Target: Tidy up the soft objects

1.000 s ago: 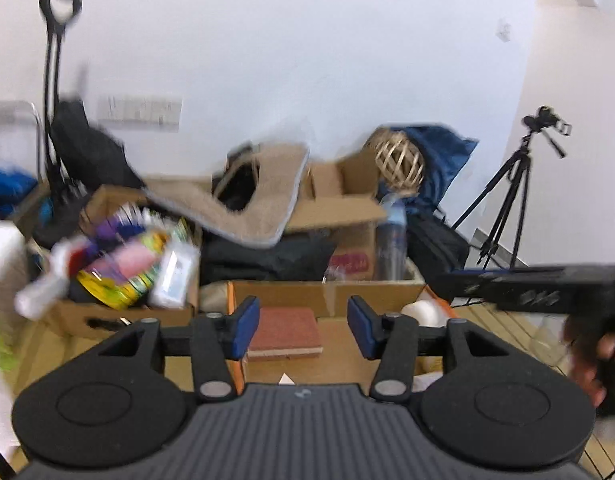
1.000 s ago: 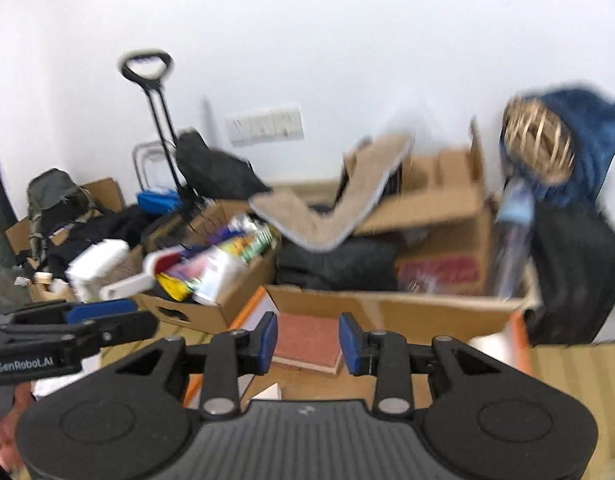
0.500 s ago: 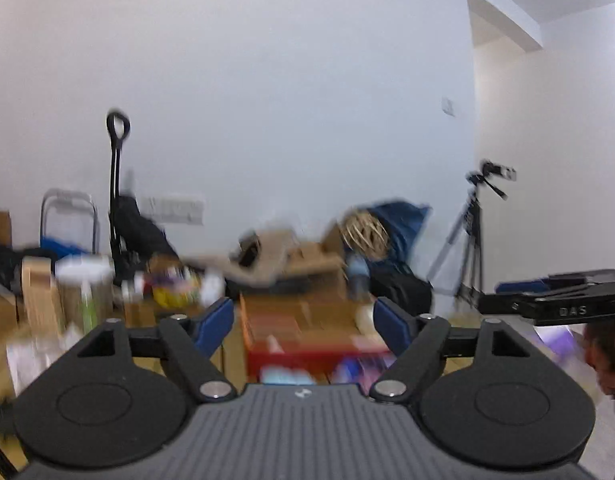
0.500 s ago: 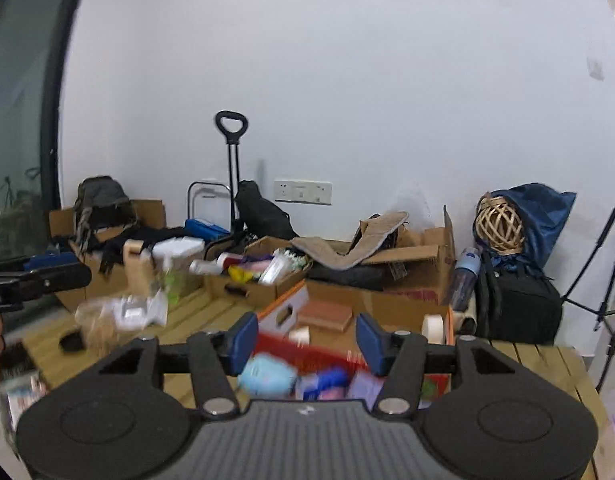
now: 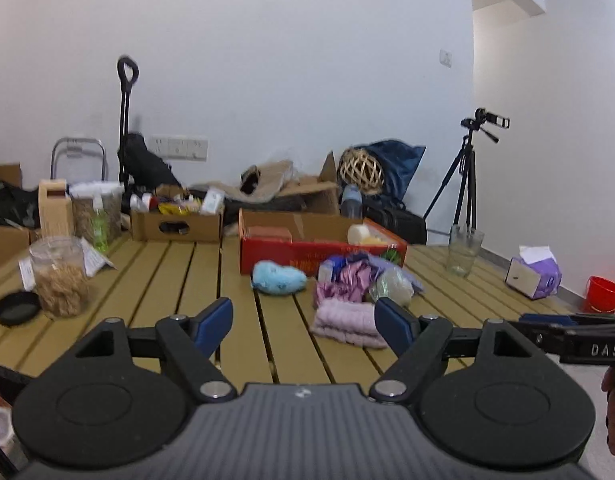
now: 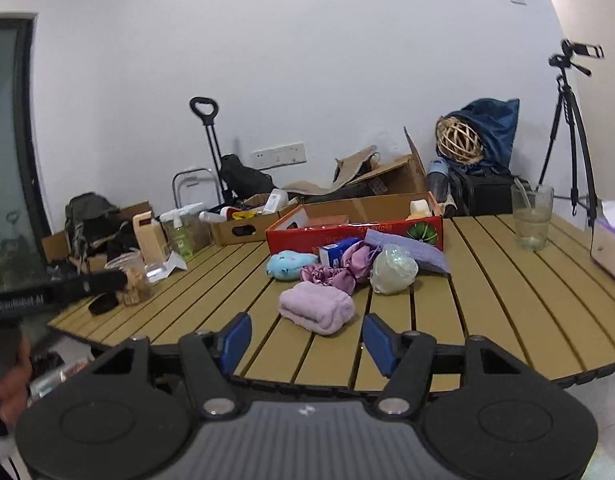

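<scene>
Red cardboard box holding white roll, soft pile outside, both grippers released, empty.

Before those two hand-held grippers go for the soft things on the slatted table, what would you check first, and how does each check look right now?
1. Left hand-held gripper open and empty: ok.
2. Right hand-held gripper open and empty: ok.
3. Folded pink towel nearest, nothing lying on it: ok.
4. Blue plush toy apart from the pile: ok.
5. Room in the red cardboard box: cannot tell, its inside is mostly hidden.
6. Drinking glass well away from the soft pile: ok.
</scene>
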